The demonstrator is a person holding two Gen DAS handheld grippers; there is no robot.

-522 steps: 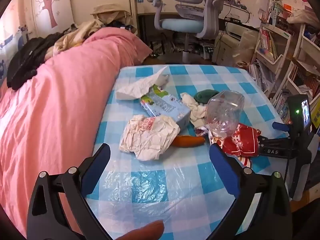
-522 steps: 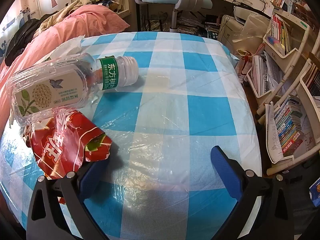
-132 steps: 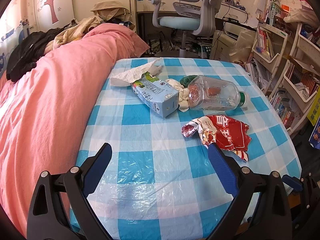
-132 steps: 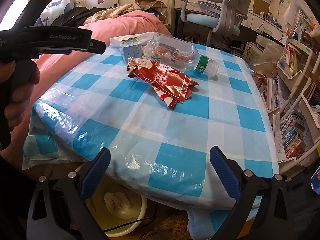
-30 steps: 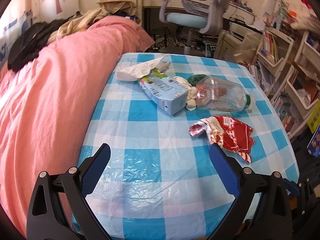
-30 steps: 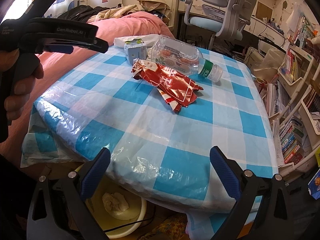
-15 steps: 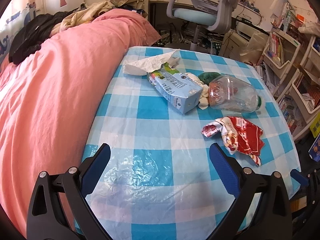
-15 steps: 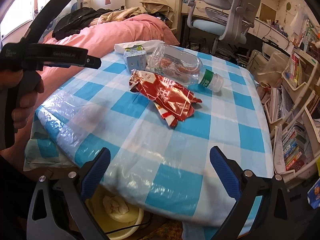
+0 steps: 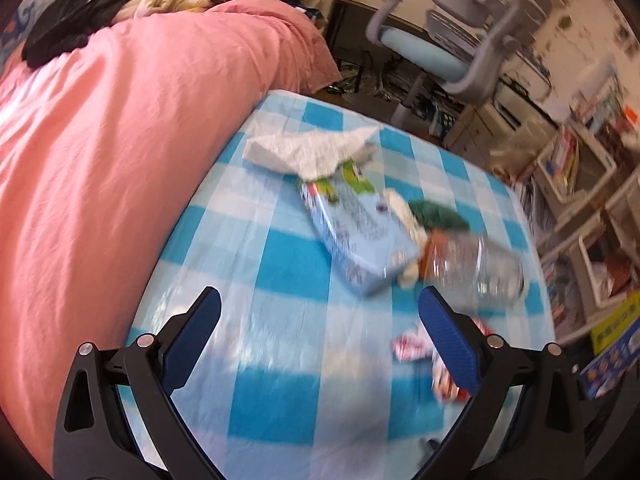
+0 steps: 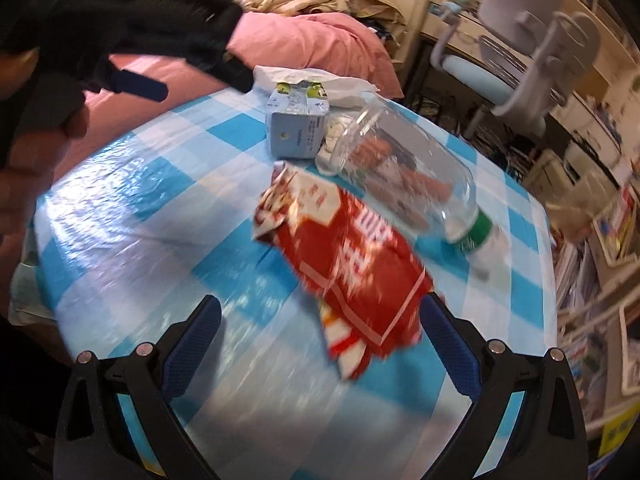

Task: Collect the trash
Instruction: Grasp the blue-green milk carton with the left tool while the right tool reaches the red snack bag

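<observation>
Both claws gaped empty, but the right gripper [image 10: 318, 320] sat nearer the red wrapper [image 10: 348, 256], whose long axis slanted from upper left toward lower right.

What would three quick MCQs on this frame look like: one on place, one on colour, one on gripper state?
1. The bottle lies:
A. on the bed
B. on the table, beside the carton
C. on the chair

2. The wrapper is mainly:
A. red
B. green
C. black

3. The right gripper is:
A. shut on the wrapper
B. shut on the bottle
C. open, holding nothing

Answers:
1. B: it lies on its side on the table next to the carton.
2. A: red with white print.
3. C: fingers spread, the wrapper lying between them ungripped.
</observation>
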